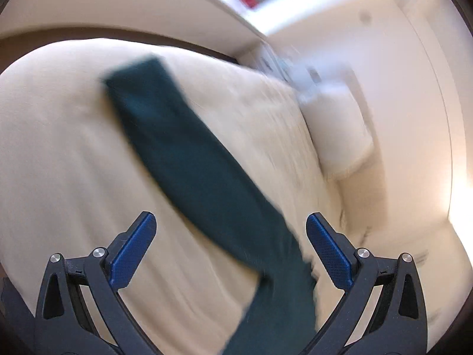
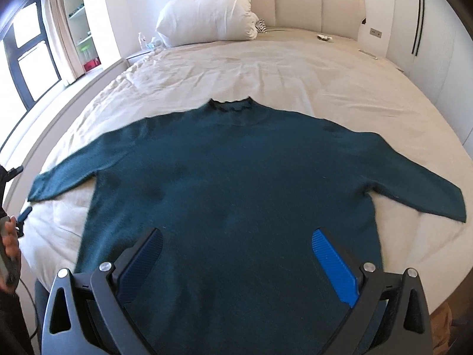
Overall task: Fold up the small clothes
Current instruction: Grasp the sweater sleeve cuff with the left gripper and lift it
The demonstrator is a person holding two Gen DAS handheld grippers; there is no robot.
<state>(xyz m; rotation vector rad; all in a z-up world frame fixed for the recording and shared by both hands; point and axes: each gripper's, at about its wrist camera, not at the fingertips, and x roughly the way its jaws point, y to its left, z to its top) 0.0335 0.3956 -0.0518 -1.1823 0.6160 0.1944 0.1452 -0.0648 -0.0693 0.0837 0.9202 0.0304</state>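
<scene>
A: Sweater (image 2: 233, 183) flat on bed (image 2: 295, 71), sleeves out. Both grippers' fingers apart, holding nothing.

B: Left gripper (image 1: 230, 236) over the sleeve (image 1: 177, 148), view blurred. Risk: pinching sheet with knit, dragging the body crooked. Right gripper (image 2: 236, 254) hovers over the hem.

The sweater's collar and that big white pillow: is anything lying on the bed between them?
Nothing: the right wrist view shows only bare, wrinkled sheet between sweater and pillow.
</scene>
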